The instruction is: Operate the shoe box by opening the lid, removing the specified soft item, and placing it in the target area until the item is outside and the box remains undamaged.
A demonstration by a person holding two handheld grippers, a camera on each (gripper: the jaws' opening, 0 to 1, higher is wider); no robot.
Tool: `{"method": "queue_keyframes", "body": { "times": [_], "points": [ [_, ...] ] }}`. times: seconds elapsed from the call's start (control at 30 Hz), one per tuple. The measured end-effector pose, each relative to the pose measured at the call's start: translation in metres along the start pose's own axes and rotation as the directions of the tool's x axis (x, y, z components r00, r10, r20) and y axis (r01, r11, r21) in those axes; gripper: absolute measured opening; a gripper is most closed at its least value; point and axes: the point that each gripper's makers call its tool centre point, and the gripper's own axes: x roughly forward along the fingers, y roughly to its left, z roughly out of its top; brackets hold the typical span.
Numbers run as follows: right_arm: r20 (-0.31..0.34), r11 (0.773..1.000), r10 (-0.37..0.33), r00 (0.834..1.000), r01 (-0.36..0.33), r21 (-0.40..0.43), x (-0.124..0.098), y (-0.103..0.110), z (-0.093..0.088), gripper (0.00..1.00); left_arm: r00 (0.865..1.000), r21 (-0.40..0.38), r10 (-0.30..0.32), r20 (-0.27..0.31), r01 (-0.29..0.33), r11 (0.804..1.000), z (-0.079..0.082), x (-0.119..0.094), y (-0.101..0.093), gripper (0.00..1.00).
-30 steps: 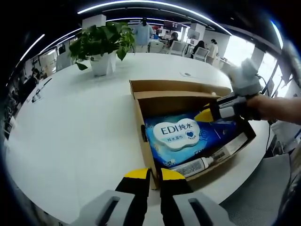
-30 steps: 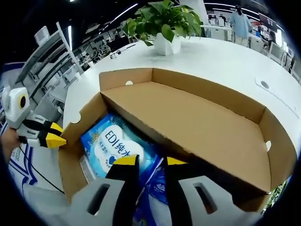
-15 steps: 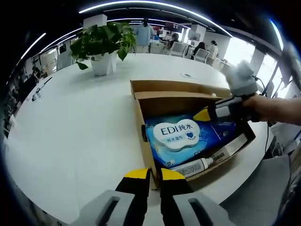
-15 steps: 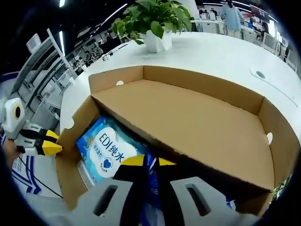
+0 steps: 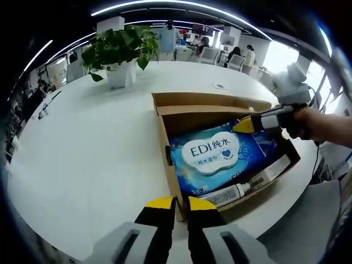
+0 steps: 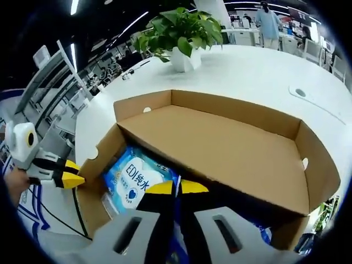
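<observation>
Inside the shoe box (image 5: 175,117), wipes pack (image 5: 212,155) reads "EDI 纯水".

Left tool (image 5: 175,202) sits at the bottom middle of the left gripper view, yellow tips nearly together with just a thin gap. Right tool (image 6: 176,187) is at the bottom middle of its own view, tips pinched tight. In the left gripper view it comes in from the right edge, with the hand (image 5: 308,122) gripping it and the forearm trailing off frame.
</observation>
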Motion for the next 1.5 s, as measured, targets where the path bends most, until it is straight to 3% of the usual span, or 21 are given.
{"method": "queue_keyframes", "body": {
  "times": [0.47, 0.97, 1.23, 1.5],
  "points": [
    [0.056, 0.999, -0.028, 0.998, 0.029, -0.024, -0.03, -0.005, 0.005, 0.0, 1.0, 0.048, 0.012, -0.012, -0.011, 0.999, 0.005, -0.002, -0.001, 0.11],
    [0.097, 0.999, -0.043, 0.994, 0.043, 0.0, -0.055, -0.017, 0.003, 0.0, 0.999, 0.093, 0.013, 0.038, -0.016, 0.996, 0.032, -0.006, -0.012, 0.17],
    [0.111, 0.997, -0.064, 0.992, 0.06, 0.042, -0.069, -0.034, 0.0, 0.0, 0.998, 0.134, -0.059, 0.017, 0.056, 0.989, 0.041, 0.011, -0.034, 0.17],
    [0.116, 0.996, -0.076, 0.99, 0.07, 0.052, -0.079, -0.044, -0.005, 0.0, 0.985, 0.097, -0.17, -0.016, 0.171, 0.98, 0.043, 0.037, -0.056, 0.18]
  ]
}}
